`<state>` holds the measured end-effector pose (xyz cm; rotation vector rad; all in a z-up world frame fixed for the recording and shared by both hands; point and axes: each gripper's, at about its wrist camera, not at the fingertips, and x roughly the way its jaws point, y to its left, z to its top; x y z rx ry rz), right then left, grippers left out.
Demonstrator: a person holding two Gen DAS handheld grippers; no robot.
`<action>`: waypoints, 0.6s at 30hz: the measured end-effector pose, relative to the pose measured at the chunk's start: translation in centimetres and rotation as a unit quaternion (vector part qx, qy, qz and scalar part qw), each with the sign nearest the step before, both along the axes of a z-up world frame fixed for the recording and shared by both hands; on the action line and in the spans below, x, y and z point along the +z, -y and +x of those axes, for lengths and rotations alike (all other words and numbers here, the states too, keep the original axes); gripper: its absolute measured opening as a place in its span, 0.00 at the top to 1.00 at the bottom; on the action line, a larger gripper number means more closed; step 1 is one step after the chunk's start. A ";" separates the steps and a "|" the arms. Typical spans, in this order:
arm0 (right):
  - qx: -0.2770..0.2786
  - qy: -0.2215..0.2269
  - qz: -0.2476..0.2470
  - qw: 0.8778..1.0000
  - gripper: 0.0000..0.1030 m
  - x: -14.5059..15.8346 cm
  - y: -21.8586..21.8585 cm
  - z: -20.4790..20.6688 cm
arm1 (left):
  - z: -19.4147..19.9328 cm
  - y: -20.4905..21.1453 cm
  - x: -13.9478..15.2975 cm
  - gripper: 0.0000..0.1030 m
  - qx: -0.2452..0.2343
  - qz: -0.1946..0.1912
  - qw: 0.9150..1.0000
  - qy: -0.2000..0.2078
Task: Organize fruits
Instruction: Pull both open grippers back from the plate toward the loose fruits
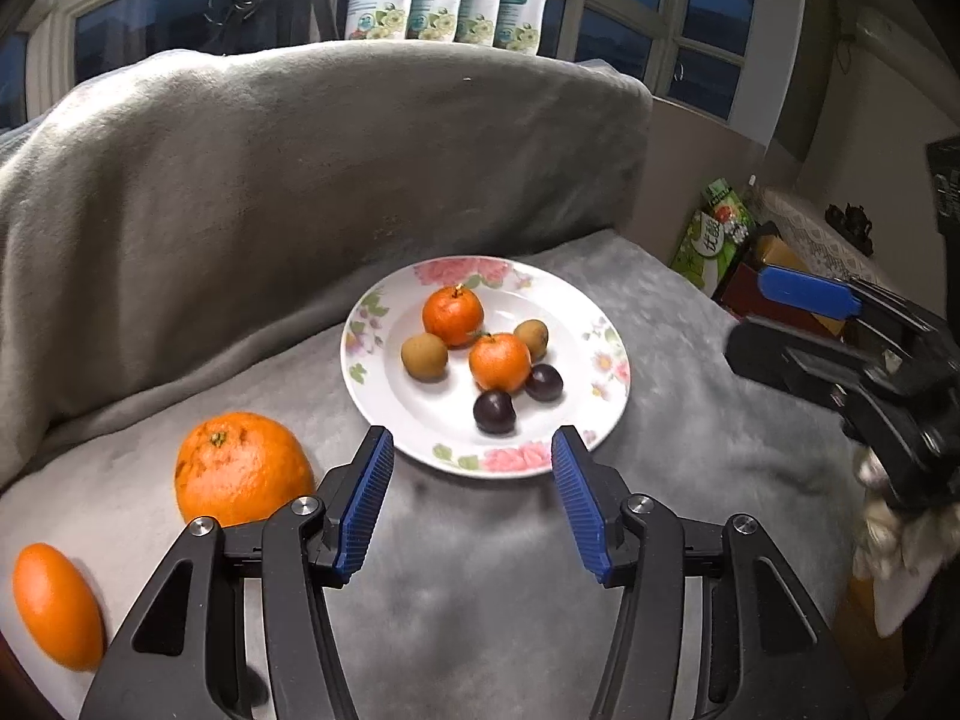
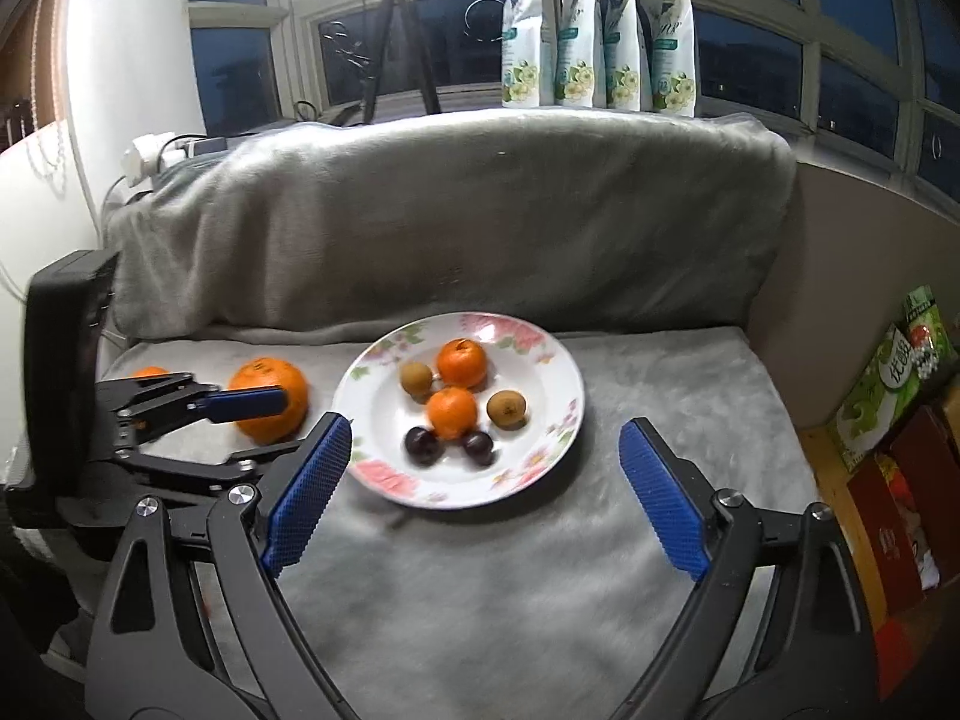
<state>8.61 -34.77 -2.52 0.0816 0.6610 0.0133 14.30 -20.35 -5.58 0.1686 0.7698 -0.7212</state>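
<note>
A: Eyes on the floral plate [image 1: 606, 414]. Two small oranges [image 1: 453, 315], two brown fruits [image 1: 424, 356] and two dark plums [image 1: 494, 411] sit on it, bunched at the middle.

B: And the left gripper [image 1: 473, 501]?

A: Its blue fingers [image 1: 366, 504] are spread, nothing between them, and the plate's near rim lies just beyond the tips.

B: What's off the plate?

A: A big orange [image 1: 243, 468] rests on the grey blanket [image 1: 468, 600], just outside the left finger. An oval orange fruit [image 1: 57, 606] lies further out on that side.

B: The right gripper [image 2: 486, 495]?

A: Released, jaws wide and empty. The plate sits ahead between its fingers, nearer the left one; bare blanket under the right.

B: Beyond all that?

A: Four flowered pouches [image 2: 597, 30] stand on the window ledge behind the sofa back.
</note>
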 end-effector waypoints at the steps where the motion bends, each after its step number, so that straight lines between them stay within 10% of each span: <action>1: -0.002 0.000 -0.006 1.000 0.10 0.1 -0.5 -0.4 | -0.2 -0.1 0.0 0.47 0.003 0.002 1.000 0.002; 18: 0.019 0.030 -0.020 0.999 0.10 1.2 -2.8 -8.3 | -4.2 -2.8 2.2 0.42 0.075 0.020 0.997 0.030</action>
